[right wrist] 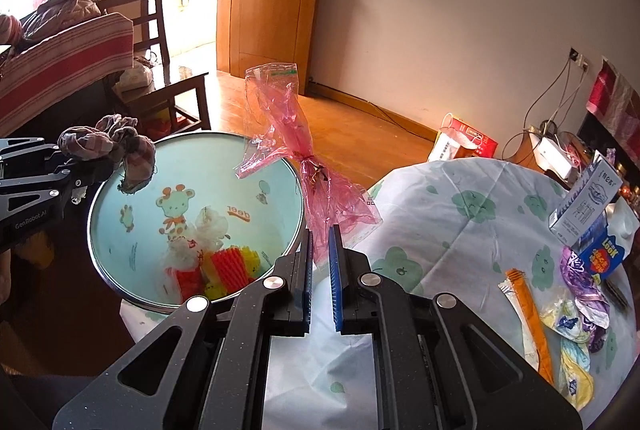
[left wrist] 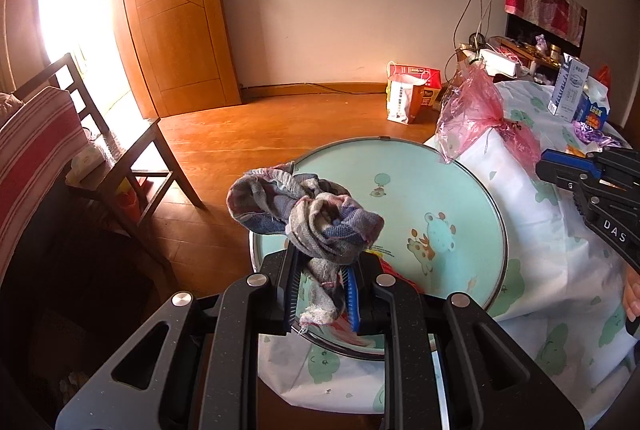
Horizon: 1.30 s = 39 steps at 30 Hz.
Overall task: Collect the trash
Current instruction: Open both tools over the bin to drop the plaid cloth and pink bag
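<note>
My left gripper is shut on a crumpled grey, blue and pink rag, held over the near rim of the round mint-green bin with cartoon animals. The right wrist view shows that rag hanging above the bin's left rim. My right gripper is shut on a crinkled pink cellophane wrapper, which stands up over the bin's right edge. In the left wrist view the wrapper rises beside the bin. White tissue and red and yellow pieces lie inside the bin.
A table under a white cloth with green prints carries a milk carton, an orange wrapper and foil wrappers. A wooden chair, a striped sofa and paper bags stand on the wood floor.
</note>
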Available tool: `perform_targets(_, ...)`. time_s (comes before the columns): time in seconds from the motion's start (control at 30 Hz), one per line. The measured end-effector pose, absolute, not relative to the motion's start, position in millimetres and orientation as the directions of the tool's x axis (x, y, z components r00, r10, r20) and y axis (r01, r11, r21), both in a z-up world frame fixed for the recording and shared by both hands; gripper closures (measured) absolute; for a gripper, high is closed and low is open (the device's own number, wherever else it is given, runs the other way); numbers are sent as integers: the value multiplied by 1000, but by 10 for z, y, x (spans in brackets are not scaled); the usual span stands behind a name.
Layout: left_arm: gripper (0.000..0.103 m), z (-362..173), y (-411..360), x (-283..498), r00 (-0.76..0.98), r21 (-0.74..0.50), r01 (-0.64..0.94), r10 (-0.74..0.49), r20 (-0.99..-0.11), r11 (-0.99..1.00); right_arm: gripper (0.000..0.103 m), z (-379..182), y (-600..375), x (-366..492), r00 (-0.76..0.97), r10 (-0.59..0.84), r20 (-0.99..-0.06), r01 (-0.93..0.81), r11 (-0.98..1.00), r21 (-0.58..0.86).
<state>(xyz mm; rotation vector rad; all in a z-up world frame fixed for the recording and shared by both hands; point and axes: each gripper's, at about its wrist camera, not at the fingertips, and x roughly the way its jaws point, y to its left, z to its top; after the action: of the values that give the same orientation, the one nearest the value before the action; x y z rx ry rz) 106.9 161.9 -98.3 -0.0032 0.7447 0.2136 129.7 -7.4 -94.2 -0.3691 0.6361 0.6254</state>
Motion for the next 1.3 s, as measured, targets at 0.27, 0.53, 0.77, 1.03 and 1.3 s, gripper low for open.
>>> perform_targets(0.27,84,-988,1611,1066,714,67,-203,195,-672,977,94,-954,-21,1264,627,430,-649,-654,743,-140)
perform_targets(0.53,84,-987,1609,1066,714,67,-202,194,-673,977,94,-959,-8,1259,627,430,-650,-656,742,-141)
perform_targets(0.77,84,-965,1585,1071,717,63,-200,190,-671,978,94,-961,-4,1257,628,433,-647,-658,739,-144)
perform_targets(1.03,84,-966,1587,1070,717,62,-200,189,-671,978,94,-970,19,1250,625,434,-649,-663,734,-147)
perform_targets(1.3,79,-972,1564,1073,719,49,-185,169,-674,982,94,-973,48,1245,623,437,-649,-668,728,-151)
